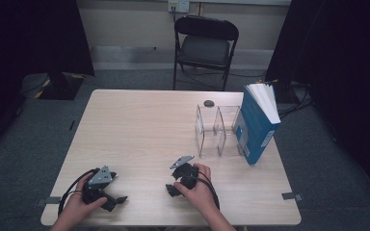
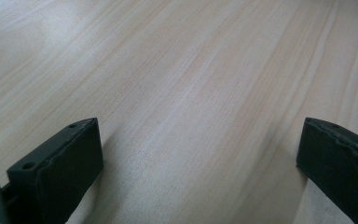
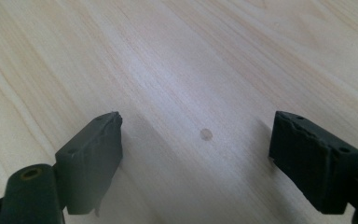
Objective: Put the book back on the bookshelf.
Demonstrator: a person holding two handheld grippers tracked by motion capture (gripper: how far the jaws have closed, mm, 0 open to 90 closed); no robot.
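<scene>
**Pale wood tabletop, both grippers at rest near the front edge**

Pale wood-grain tabletop (image 1: 139, 125) carried everything in the high view. Going left to right along the near edge: the left hand (image 1: 77, 204) held the left gripper (image 1: 117, 199) low over the front left part of the tabletop, its grey three-cornered plate (image 1: 101, 175) on top and a black cable looping round the hand. In the left gripper view its jaws stood wide apart, one at each lower corner, with bare wood grain between them and nothing gripped.

Further right, near the middle of the front edge, the right hand (image 1: 200, 192) held the right gripper (image 1: 171, 185), tips turned toward the left. In the right gripper view the jaws were likewise spread wide with nothing between them but the tabletop; a small round pale mark (image 3: 206, 134) sat on the wood between them.

Beyond the right gripper, on the right half of the tabletop, stood a clear acrylic holder (image 1: 217, 130) with upright dividers, well apart from both grippers. A small dark round object (image 1: 208, 103) lay just behind it. A blue book (image 1: 255, 127) stood upright and tilted, leaning just beside the holder's right side, pages fanned at the top. Whether book and holder touched could not be told.

A black folding chair (image 1: 204, 45) stood on the grey floor behind the tabletop.
</scene>
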